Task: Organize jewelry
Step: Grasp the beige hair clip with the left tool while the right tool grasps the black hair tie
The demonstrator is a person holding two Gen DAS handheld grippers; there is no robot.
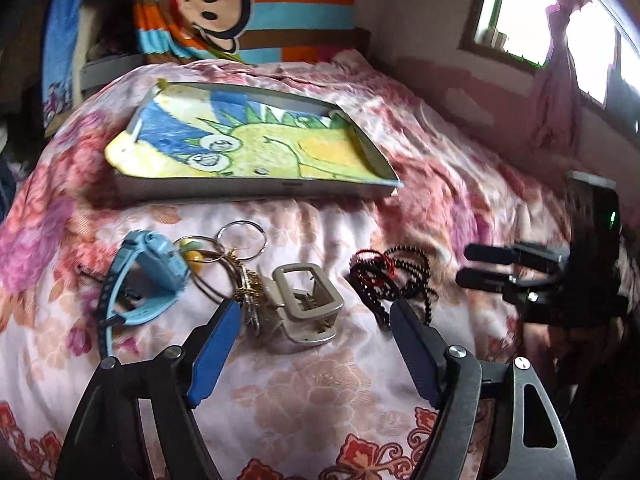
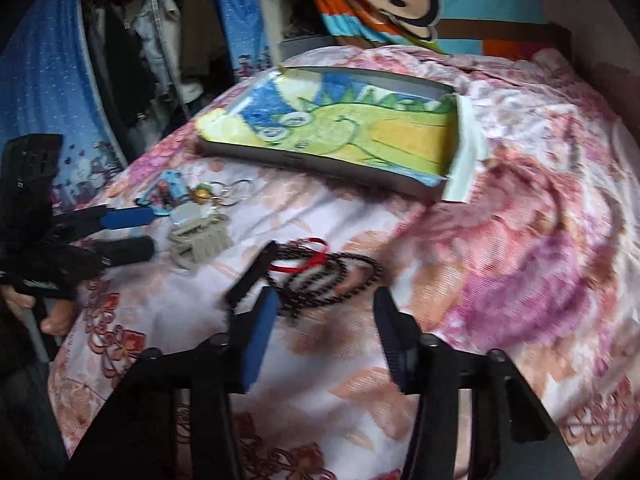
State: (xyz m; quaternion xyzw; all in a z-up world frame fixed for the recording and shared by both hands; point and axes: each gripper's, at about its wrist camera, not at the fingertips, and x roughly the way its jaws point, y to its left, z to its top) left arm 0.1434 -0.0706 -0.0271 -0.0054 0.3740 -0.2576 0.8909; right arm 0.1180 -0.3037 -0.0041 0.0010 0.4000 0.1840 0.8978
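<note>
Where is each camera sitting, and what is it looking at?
Left wrist view: sits on the left gripper, looking down its blue fingers across the bed at the hair clip, blue watch and tray; the right gripper shows at the side.
Right wrist view: sits on the right gripper, looking at the bead necklace; the left gripper and a hand show.
Both share the tray, necklace, clip and watch.
</note>
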